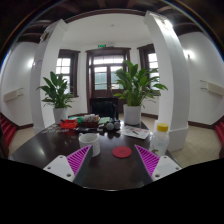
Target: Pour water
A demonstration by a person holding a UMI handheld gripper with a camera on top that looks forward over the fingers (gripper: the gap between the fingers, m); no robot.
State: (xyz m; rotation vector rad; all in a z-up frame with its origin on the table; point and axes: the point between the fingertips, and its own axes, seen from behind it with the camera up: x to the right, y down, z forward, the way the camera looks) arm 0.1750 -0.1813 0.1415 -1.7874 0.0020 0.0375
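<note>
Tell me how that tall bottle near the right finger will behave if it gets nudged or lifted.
The bottle looks tall and narrow, standing upright at the table's edge, so a sideways nudge would probably tip it. It appears to be translucent plastic, so likely light and somewhat squashy under a firm grip. The gripper is open, short of it.
</note>
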